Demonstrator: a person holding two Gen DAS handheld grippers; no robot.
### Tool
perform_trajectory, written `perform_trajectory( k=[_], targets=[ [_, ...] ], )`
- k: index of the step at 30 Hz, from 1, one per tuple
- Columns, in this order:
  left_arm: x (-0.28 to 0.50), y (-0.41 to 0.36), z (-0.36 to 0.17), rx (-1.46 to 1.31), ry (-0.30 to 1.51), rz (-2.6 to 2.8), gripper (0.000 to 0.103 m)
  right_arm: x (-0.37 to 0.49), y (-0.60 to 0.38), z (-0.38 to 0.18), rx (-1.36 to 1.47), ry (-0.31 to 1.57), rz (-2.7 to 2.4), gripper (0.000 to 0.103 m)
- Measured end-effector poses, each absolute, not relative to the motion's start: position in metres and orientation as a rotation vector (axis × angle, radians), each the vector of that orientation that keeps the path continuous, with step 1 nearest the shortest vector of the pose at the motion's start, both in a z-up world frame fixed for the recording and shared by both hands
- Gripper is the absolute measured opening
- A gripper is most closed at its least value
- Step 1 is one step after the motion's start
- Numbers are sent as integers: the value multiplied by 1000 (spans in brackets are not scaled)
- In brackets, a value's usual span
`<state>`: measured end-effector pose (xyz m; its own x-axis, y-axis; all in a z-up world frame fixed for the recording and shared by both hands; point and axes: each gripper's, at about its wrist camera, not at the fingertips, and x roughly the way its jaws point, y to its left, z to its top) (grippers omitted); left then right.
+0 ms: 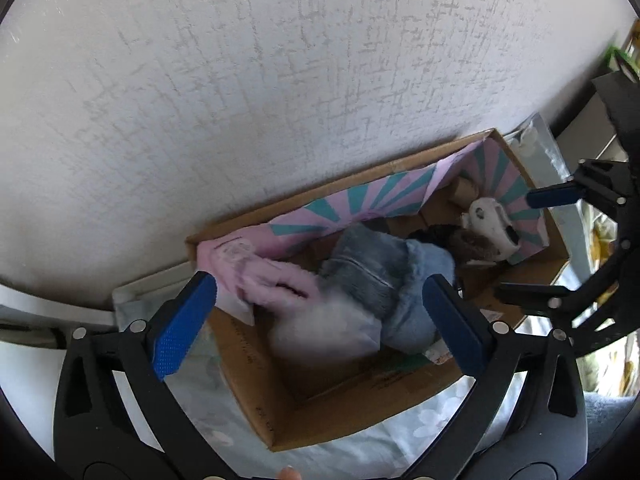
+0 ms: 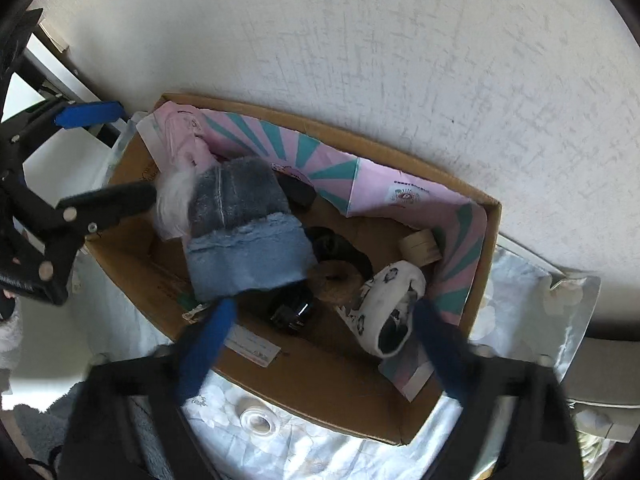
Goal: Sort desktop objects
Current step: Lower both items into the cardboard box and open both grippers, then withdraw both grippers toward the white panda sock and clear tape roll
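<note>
A cardboard box [image 1: 280, 396] sits against a white textured wall [image 1: 280, 80] on a pale flower-printed cloth [image 2: 320, 448], and both claws hover over it with their fingers spread wide and nothing between them. In the left wrist view the left claw [image 1: 320, 320] hangs above the box's near end, its blue pads [image 1: 184, 324] flanking a fluffy grey-and-blue plush item [image 1: 384, 280] that lies in the box; a pink fluffy item [image 1: 264, 276] rests against the plush at its 9 o'clock side. A pink-and-teal striped sheet [image 1: 360, 200] lines the far wall of the box. The right claw [image 1: 540, 240] enters that view at 3 o'clock, open, above a white patterned slipper [image 1: 490, 220] at the box's far end. In the right wrist view the right claw [image 2: 320, 352] is blurred, its fingers straddling the box's near edge. Between them, inside the box, sit a small black object [image 2: 292, 312] and a brown ring-shaped item [image 2: 334, 280], with the slipper [image 2: 384, 304] at about 2 o'clock from the black object. A roll of tan tape [image 2: 420, 246] lies by the striped sheet beyond the slipper. A white label [image 2: 252, 346] is stuck on the box flap, and a clear ring-shaped object [image 2: 258, 422] lies on the cloth just outside.
</note>
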<state>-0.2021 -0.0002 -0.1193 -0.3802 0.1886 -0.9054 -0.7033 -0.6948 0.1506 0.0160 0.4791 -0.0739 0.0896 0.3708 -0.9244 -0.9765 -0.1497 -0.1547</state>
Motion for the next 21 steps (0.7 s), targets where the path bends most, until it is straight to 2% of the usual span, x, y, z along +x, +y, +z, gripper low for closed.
perform_trajectory(
  k=[2,16,21],
  targets=[
    [-201,-1,-118,-1281,747,2115,103,19,474,-71,-1087,761,1417,103],
    [-170,-12,-92,-1200,658,2172,103,26,446,-46,-984,664,1430,103],
    [-148,-11,-87,-1138,701,2204,103,24,433,-43,-962,655,1444,103]
  ],
)
